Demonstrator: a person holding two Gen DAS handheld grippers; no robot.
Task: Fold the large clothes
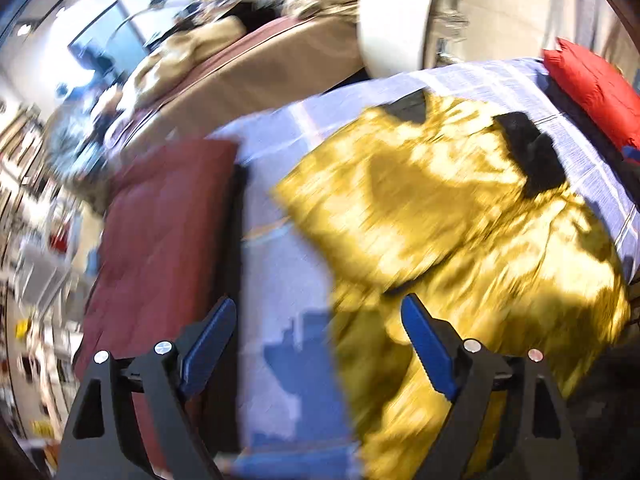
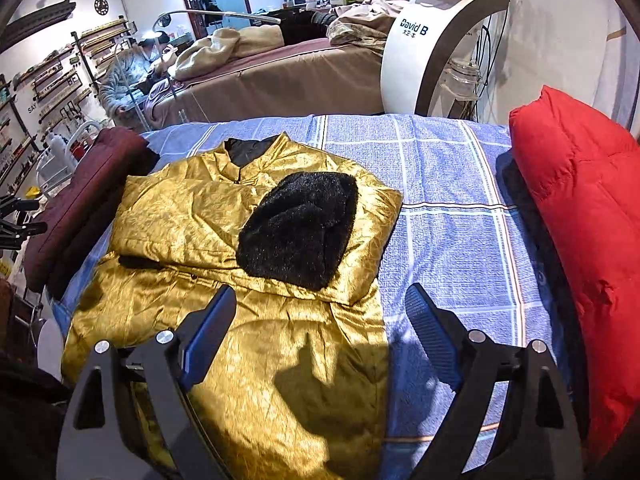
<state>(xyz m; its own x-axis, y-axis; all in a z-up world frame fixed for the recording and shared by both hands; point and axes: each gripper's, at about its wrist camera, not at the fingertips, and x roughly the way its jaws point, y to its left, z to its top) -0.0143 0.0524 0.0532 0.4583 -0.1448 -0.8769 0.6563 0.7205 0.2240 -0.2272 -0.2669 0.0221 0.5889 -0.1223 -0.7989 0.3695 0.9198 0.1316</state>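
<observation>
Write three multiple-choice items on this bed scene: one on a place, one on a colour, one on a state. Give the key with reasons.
1. Where does the black fuzzy lining patch lie?
A. on the shiny gold padded jacket
B. on the red puffy jacket
C. on the floor

2. What colour is the folded quilted garment at the left edge of the blue checked bedsheet?
A. green
B. maroon
C. white

3. How are the right tongs?
A. shut on the sheet
B. shut on gold fabric
C. open, holding nothing

Key: 1 A, gold fabric surrounds it; 2 B, dark red quilting; 3 C, fingers spread wide with nothing between them.
</observation>
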